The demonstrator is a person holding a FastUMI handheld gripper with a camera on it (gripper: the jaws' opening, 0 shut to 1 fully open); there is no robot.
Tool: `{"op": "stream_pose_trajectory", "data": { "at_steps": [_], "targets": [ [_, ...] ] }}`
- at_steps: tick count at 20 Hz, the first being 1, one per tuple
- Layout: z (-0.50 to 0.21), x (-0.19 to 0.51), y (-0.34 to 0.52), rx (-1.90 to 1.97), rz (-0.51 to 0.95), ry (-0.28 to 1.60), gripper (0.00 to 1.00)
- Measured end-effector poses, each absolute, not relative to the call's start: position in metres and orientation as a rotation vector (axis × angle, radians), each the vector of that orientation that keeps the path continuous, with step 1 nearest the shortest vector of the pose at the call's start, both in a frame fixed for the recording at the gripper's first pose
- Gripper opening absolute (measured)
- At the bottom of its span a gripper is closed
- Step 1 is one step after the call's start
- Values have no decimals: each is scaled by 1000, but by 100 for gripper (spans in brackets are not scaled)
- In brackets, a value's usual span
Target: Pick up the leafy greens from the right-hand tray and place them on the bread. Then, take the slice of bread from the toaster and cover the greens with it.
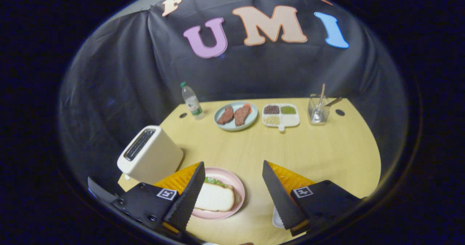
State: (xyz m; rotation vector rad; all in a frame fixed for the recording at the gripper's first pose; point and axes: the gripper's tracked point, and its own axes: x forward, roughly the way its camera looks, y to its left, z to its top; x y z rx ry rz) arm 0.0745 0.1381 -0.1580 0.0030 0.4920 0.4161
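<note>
**Sandwich looks closed, gripper hanging back empty**

Gripper view: the hand-held gripper (232,190) is spread wide with nothing between its fingers, hovering above the yellow worktop (327,147). Between the fingers sits the pink plate (238,187), and on it a slice of bread (216,197) lying flat with the leafy greens (214,181) peeking out along its far edge, so I'd guess the lid slice is already on. The bread's long axis runs roughly across, finger to finger. The toaster (150,154) stands just beside the plate, slots up and looking empty, handy for a short reach. A white tray (278,219) edge shows by the right finger.
</note>
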Motion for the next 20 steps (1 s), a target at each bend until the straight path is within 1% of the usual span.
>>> {"op": "stream_pose_trajectory", "data": {
  "at_steps": [2,8,10,16,20],
  "targets": [
    [-132,77,123,5,367,378,99],
    [-65,76,81,-35,273,149,99],
    [-50,72,75,-49,265,86,99],
    [-28,68,64,-61,276,-2,99],
    [-25,67,59,-58,301,-9,99]
  ]
}}
